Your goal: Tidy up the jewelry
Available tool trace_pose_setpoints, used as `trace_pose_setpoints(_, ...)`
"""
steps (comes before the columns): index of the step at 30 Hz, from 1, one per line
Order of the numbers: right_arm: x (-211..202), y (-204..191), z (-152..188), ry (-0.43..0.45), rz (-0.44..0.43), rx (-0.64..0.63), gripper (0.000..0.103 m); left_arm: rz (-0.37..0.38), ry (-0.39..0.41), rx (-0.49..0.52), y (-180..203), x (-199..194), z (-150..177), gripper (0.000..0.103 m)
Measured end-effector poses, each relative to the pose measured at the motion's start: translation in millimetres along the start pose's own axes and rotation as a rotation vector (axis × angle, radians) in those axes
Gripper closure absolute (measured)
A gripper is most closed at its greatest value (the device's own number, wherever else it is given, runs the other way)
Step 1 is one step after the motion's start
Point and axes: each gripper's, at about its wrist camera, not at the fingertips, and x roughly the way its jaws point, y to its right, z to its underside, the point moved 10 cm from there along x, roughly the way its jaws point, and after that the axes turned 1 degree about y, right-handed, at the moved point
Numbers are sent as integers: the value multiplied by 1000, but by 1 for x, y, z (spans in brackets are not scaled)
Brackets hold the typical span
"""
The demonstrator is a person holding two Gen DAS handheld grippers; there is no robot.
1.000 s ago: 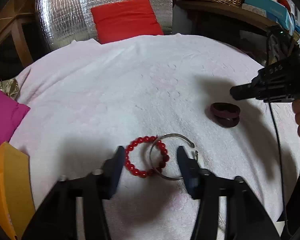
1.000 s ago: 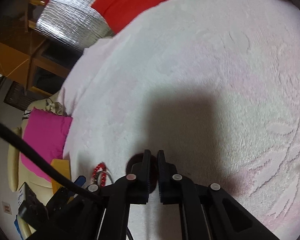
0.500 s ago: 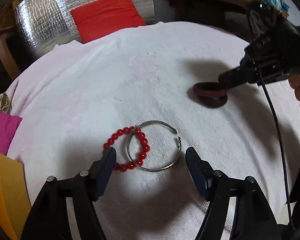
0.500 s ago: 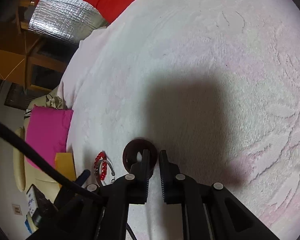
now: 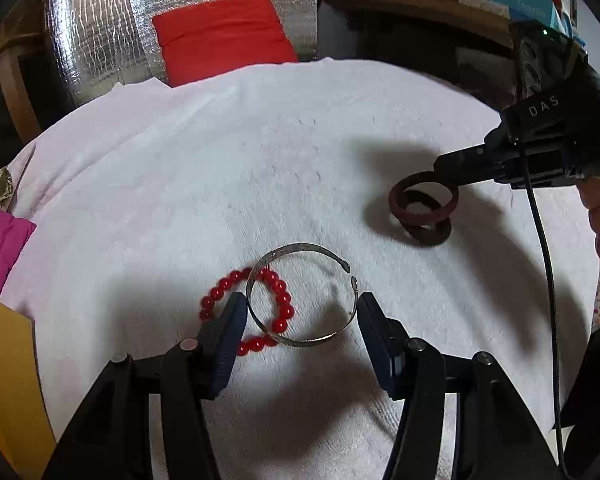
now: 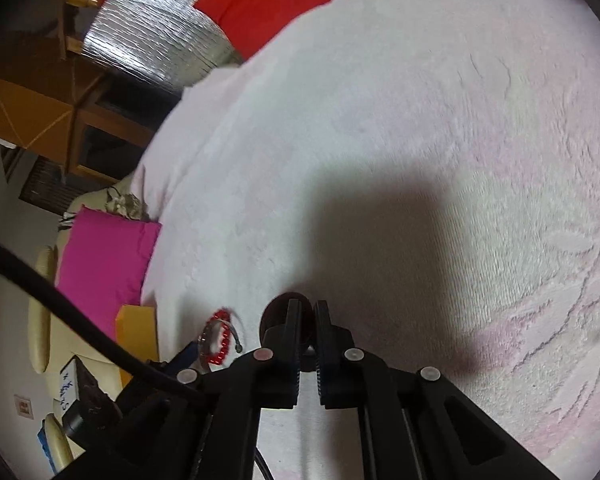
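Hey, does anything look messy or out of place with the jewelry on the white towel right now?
Yes. The silver bangle lies overlapping the red bead bracelet rather than apart from it, between the left gripper's open fingers. One dark ring hangs tilted from the right gripper over a second one below.

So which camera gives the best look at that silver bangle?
The left wrist view: the silver bangle lies whole between the open left gripper fingers, overlapping the red bead bracelet. The right wrist view catches only a small, blurred sliver at its lower left.
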Motion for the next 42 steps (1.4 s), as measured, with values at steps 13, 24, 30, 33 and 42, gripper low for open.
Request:
trace_pose_setpoints(13,-29,7,-24,100,-37,57,96,-46,62,-69,-20,-23,-12,45)
trace_pose_setpoints(24,-11,-56,-3,75,-146,-10,96,-188,185,-291,-72,-94,-2,45)
trace_pose_setpoints(30,15,-106,21,43,-199,-35,96,-301,232,-407,-123,-134,19,45)
trace_pose_setpoints(33,33,-137,33,16,-219,-57,96,-379,228,-455,-154,-149,37,45)
trace_pose_setpoints(42,96,-258,75,-59,-235,-199,96,-489,154,-694,-262,-171,121,45)
